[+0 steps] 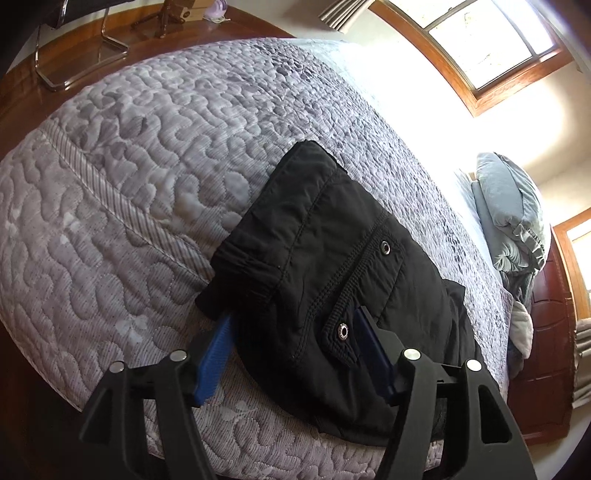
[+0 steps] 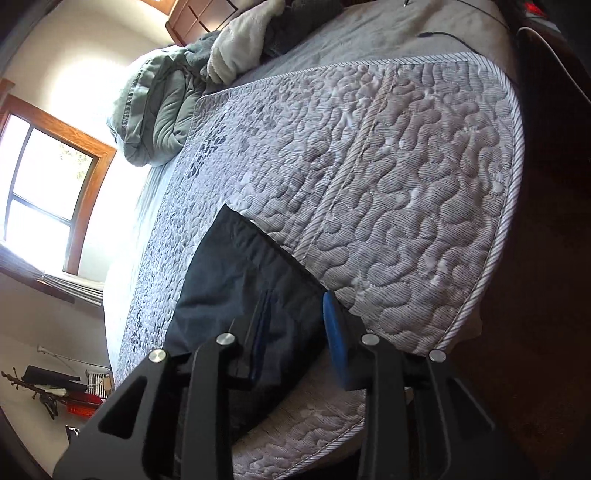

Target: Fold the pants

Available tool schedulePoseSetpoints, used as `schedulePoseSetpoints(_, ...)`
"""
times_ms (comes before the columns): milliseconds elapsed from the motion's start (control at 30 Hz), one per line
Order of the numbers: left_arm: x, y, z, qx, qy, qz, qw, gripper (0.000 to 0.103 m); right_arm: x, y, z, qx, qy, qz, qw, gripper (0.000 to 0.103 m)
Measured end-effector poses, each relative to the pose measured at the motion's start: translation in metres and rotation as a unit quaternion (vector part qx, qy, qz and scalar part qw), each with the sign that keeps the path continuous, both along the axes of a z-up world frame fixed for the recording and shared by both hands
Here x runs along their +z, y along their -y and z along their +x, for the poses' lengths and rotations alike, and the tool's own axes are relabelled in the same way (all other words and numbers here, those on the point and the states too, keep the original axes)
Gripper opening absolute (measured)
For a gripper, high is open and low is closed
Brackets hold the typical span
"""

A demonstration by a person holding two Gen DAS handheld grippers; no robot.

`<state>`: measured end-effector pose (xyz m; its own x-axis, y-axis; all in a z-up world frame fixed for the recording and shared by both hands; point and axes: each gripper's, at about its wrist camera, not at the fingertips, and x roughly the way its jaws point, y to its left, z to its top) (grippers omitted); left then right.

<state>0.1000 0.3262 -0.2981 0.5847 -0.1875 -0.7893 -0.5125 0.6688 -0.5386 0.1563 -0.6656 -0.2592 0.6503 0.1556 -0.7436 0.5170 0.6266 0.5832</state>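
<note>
- No readable text, labels, brands, numbers or signs in either wrist view.
- Snaps on the black pants (image 1: 332, 266): plain metal rings, any marking too small to tell.
- Box on the floor past the bed (image 1: 192, 11): a small round dark mark on its side, not legible.

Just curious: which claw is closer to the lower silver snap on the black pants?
Left. The left claw straddles the pants, one finger beside the snap; the right claw sits over plain fabric.
</note>
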Motion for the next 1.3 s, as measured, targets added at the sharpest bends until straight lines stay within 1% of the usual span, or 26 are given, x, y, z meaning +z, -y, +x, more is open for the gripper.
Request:
schedulePoseSetpoints(100,0.0,0.003,-0.003,0.006,0.002,-0.002,1.0,0.065,-0.005,-0.012,0.009,0.024,0.004,0.013,1.0,0.03)
schedulePoseSetpoints(200,0.001,0.006,-0.006,0.016,0.009,-0.005,0.9998,0.07,-0.02,-0.029,0.02,0.052,-0.003,0.022,0.998,0.03)
schedulePoseSetpoints(267,-0.001,0.007,-0.007,0.02,0.004,-0.005,0.9998,0.072,-0.038,-0.035,0.027,0.061,-0.033,0.02,0.997,0.029)
schedulePoseSetpoints(300,-0.003,0.008,-0.007,0.021,-0.002,-0.007,0.9998,0.072,-0.045,-0.036,0.028,0.064,-0.043,0.024,0.997,0.029)
schedulePoseSetpoints(333,-0.004,0.008,-0.007,0.02,-0.004,-0.011,0.9997,0.072,-0.048,-0.035,0.028,0.064,-0.043,0.03,0.997,0.029)
schedulePoseSetpoints(367,-0.003,0.008,-0.008,0.02,-0.003,-0.013,0.9997,0.072,-0.044,-0.034,0.025,0.062,-0.032,0.036,0.997,0.033)
schedulePoseSetpoints(400,-0.002,0.009,-0.009,0.02,-0.001,-0.011,0.9997,0.074,-0.037,-0.031,0.021,0.059,-0.013,0.047,0.997,0.047)
schedulePoseSetpoints(467,0.002,0.01,-0.014,0.026,0.007,-0.004,0.9996,0.087,-0.023,-0.024,0.01,0.045,0.019,0.051,0.997,0.062)
schedulePoseSetpoints(500,0.003,0.011,-0.016,0.031,0.011,0.0,0.9995,0.088,-0.02,-0.018,0.004,0.037,0.028,0.054,0.997,0.063)
schedulePoseSetpoints(567,0.003,0.014,-0.018,0.035,0.02,0.001,0.9992,0.09,-0.026,-0.006,-0.006,0.02,0.032,0.088,0.995,0.063)
schedulePoseSetpoints(633,0.001,0.018,-0.019,0.039,0.021,0.005,0.999,0.09,-0.036,0.002,-0.012,0.01,0.031,0.108,0.994,0.064)
schedulePoseSetpoints(767,0.003,0.032,-0.02,0.048,0.031,0.035,0.9978,0.09,-0.051,0.007,-0.019,0.001,0.045,0.142,0.989,0.064)
schedulePoseSetpoints(867,0.001,0.039,-0.019,0.053,0.035,0.044,0.997,0.09,-0.059,0.006,-0.014,0.0,0.046,0.153,0.987,0.064)
schedulePoseSetpoints(967,0.0,0.041,-0.021,0.069,0.038,0.052,0.9956,0.09,-0.065,0.004,-0.009,0.002,0.044,0.159,0.986,0.064)
schedulePoseSetpoints(1033,-0.003,0.041,-0.022,0.079,0.04,0.05,0.9949,0.09,-0.069,0.003,-0.006,0.003,0.041,0.158,0.987,0.064)
schedulePoseSetpoints(1167,-0.007,0.048,-0.02,0.077,0.037,0.054,0.9949,0.09,-0.076,0.002,-0.001,0.002,0.042,0.164,0.986,0.064)
schedulePoseSetpoints(1300,-0.01,0.056,-0.017,0.072,0.043,0.054,0.9951,0.091,-0.081,0.001,0.002,0.002,0.055,0.168,0.984,0.067)
